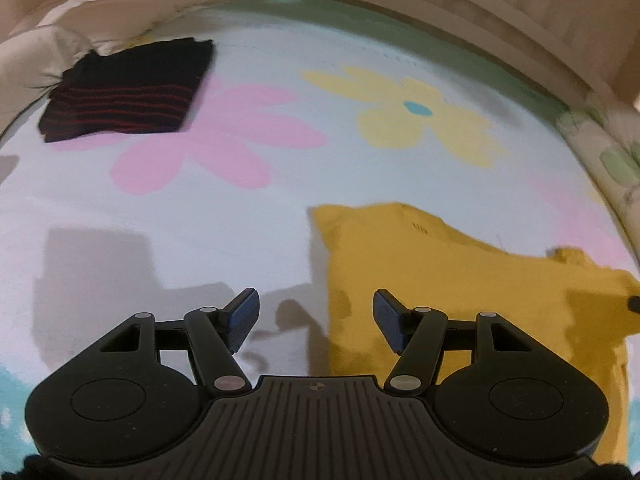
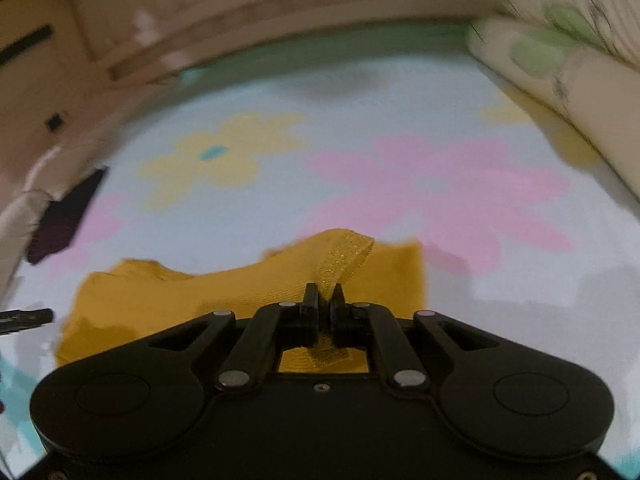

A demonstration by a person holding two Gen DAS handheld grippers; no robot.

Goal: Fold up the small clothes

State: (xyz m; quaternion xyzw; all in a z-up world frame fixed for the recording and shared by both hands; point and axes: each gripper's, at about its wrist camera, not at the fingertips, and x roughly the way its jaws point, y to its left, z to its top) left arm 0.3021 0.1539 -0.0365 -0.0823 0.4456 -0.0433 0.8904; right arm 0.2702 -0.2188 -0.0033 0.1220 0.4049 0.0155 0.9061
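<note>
A mustard-yellow garment (image 1: 440, 280) lies on a pale blue sheet with flower prints (image 1: 240, 208). My left gripper (image 1: 316, 316) hovers over the garment's left edge, its jaws apart with nothing between them. In the right wrist view the same yellow garment (image 2: 248, 288) spreads in front of my right gripper (image 2: 325, 300), which is shut on a glittery ribbon-like strip (image 2: 348, 256) of the garment, lifting it off the sheet. A folded black cloth with red stripes (image 1: 128, 92) rests at the far left.
Cream bedding (image 1: 52, 40) bunches at the far left. A pillow with green prints (image 2: 560, 60) lies along the right side. A wooden bed frame (image 1: 500, 8) curves round the far edge. The other gripper's tip (image 2: 28, 316) shows at the left.
</note>
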